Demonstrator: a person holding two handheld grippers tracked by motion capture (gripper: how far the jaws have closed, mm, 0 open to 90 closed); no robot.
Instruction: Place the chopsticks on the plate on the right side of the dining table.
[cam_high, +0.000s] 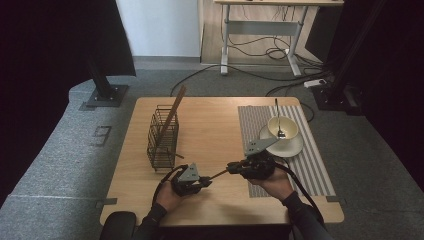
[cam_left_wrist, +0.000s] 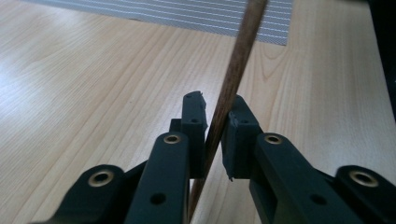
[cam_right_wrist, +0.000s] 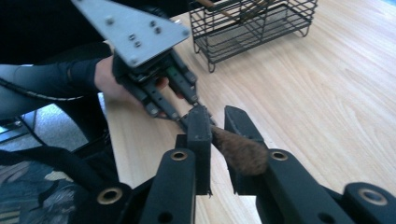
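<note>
Wooden, slim and dark brown, the stick-handled brush (cam_high: 220, 173) spans the gap between the two grippers above the near half of the desk (cam_high: 210, 125), level or nearly so and just clear of the top. Its long axis runs roughly parallel to the near edge, tilting a little toward the far right corner. The thicker, fuzzy brown end (cam_right_wrist: 240, 149) points to the person's right, the bare shaft (cam_left_wrist: 233, 74) to the left.

The left gripper (cam_high: 206, 181) has its jaws drawn in tight on the thin shaft, pads pressing on either side of it. The right gripper (cam_high: 231, 168) is likewise clamped, on the fat brown end, so both hands share the load.

I judge it light and stiff, a rod that will not sag between two holds but could pivot or slide lengthwise in smooth pads, since the round shaft gives little flat to bite on. The bushy end looks softer and should crush slightly, which helps the hold there. Best hold for carrying alone would be mid-shaft.

Toward the left edge stands a wire basket (cam_high: 162, 137) with another long stick leaning in it; on the striped mat (cam_high: 320, 170) by the right edge sits a cream bowl (cam_high: 282, 127) on a plate.
</note>
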